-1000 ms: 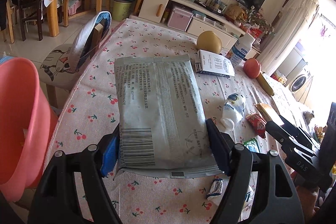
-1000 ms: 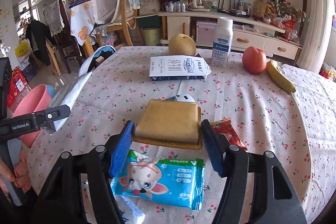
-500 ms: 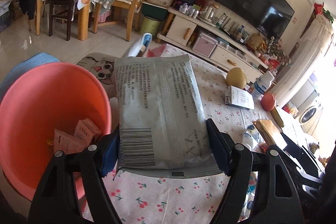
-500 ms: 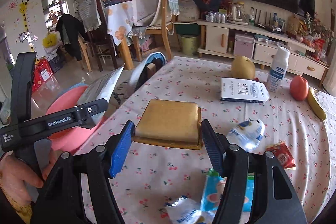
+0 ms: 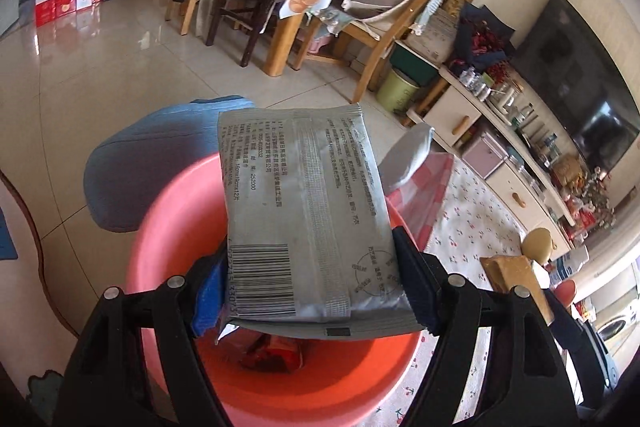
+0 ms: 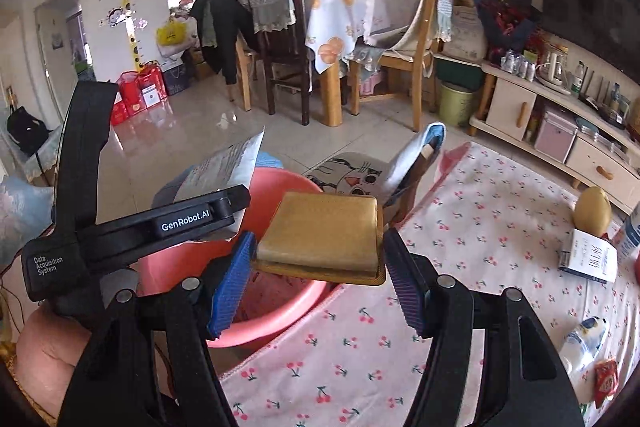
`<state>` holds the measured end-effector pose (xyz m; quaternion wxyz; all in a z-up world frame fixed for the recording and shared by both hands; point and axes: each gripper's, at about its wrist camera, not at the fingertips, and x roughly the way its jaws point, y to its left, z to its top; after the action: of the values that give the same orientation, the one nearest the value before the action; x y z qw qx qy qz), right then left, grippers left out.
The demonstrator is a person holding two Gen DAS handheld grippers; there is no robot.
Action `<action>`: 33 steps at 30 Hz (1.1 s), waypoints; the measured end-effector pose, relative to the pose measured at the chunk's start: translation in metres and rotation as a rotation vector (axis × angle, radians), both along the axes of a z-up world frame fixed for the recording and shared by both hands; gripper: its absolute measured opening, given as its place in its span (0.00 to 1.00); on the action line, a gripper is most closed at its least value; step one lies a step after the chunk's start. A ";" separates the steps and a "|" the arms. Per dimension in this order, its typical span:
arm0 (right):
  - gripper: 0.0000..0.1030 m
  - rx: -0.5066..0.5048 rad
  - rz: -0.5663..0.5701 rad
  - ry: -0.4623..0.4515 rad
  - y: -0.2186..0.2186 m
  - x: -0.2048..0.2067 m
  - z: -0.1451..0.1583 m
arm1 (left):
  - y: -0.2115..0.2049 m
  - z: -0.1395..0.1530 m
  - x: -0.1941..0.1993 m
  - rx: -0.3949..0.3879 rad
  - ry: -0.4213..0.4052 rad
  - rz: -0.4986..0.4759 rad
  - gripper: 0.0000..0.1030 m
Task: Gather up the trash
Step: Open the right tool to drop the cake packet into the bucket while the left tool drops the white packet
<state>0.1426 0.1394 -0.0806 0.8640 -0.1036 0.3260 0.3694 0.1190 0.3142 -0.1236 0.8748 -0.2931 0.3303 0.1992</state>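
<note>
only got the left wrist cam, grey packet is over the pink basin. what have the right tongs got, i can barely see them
Observer: The right tongs are shut on a flat gold packet, gripped across its two sides.
Operator: is it over the basin too
Observer: It looks so. In the right wrist view it hangs above the table-side part of the pink basin, to the right of your grey packet.
Operator: any trash left on the table
Observer: Yes, a small white bottle lies on its side on the table, with a red wrapper just next to it.
</note>
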 end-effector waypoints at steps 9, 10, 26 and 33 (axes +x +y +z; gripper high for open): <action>0.64 -0.096 0.087 0.061 0.055 0.004 -0.039 | 0.034 -0.014 0.001 -0.032 0.060 0.075 0.73; 0.64 -0.102 0.092 0.069 0.058 0.005 -0.042 | 0.033 -0.016 0.000 -0.029 0.069 0.081 0.73; 0.84 -0.060 -0.051 0.030 -0.005 -0.002 -0.028 | 0.015 -0.003 0.004 0.075 0.050 0.109 0.88; 0.87 -0.025 -0.111 0.027 -0.045 -0.009 -0.016 | -0.009 0.002 0.015 0.135 0.048 0.043 0.89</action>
<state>0.1332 0.0948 -0.0965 0.8775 -0.0911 0.3472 0.3182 0.1339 0.3048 -0.1217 0.8799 -0.2354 0.3306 0.2470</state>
